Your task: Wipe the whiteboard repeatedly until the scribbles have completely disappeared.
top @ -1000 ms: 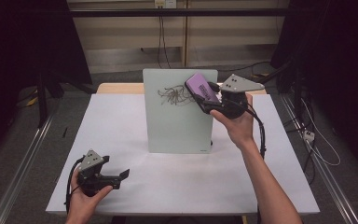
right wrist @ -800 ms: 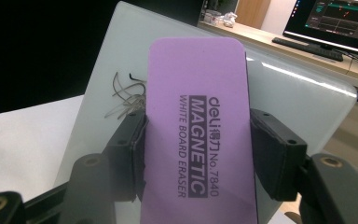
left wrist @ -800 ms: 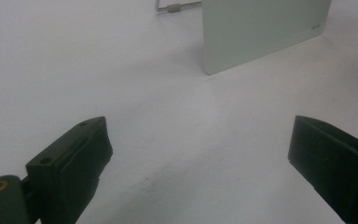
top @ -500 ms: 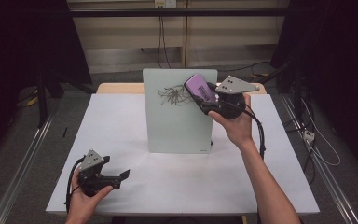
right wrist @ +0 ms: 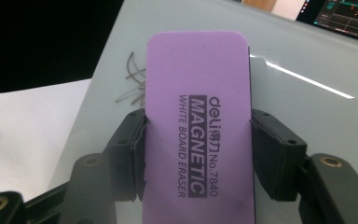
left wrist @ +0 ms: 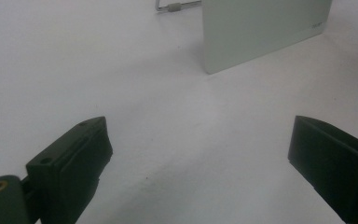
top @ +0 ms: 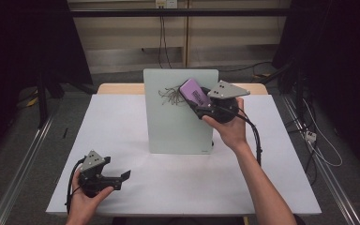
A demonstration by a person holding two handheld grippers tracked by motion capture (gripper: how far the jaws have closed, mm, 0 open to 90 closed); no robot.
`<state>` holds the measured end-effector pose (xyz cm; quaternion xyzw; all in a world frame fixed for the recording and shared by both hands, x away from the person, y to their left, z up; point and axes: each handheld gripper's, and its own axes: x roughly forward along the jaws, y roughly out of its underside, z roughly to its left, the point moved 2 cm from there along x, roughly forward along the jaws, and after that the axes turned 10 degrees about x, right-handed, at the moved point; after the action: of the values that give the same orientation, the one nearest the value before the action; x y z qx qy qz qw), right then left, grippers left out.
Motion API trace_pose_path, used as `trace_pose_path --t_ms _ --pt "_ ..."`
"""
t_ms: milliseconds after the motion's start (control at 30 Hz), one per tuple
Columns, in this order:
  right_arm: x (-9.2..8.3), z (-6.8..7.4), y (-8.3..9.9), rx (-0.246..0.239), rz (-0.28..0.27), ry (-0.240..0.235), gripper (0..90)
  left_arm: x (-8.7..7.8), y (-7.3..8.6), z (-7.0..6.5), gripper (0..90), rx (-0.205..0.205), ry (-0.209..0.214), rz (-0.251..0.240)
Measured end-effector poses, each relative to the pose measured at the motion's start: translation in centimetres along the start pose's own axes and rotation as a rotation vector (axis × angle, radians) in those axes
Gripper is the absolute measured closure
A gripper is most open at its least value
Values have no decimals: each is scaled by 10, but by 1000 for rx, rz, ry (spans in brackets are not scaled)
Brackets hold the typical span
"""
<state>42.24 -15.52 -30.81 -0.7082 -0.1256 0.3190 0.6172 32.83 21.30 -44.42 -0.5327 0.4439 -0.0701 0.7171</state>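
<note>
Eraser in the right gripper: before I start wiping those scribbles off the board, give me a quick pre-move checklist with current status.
1. Grip: right gripper clamps the purple eraser by both long edges: ok.
2. Eraser sits straight between the jaws, label facing the camera: ok.
3. Scribbles on the whiteboard lie just left of the eraser, within easy reach: ok.
4. Eraser's wiping face against the board: cannot tell.
5. Board standing upright on the table; how it is propped behind: cannot tell.
6. Left gripper open, low at the table's near corner, clear of the wiping path: ok.
</note>
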Motion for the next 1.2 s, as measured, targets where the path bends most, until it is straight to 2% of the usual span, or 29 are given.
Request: trace_pose_path --t_ms 233,400,467,567,900,967,1200 --pt "8 8 4 -9 11 -23 421 0 0 0 55 -11 -4 -4" --pt "9 11 4 -9 12 -23 420 -1 0 0 56 5 1 6" --pt "8 9 3 -11 13 -25 420 -1 0 0 56 -6 -2 2" --pt "2 4 0 -7 -4 -2 420 -1 1 0 56 -9 -6 1" --pt "-19 -18 -9 15 -38 66 420 2 1 -2 56 2 -2 8" --pt "-21 -21 -10 23 -43 67 420 3 0 -2 56 7 4 16" --pt "-16 -16 -4 6 -29 54 420 3 0 -4 56 5 3 11"
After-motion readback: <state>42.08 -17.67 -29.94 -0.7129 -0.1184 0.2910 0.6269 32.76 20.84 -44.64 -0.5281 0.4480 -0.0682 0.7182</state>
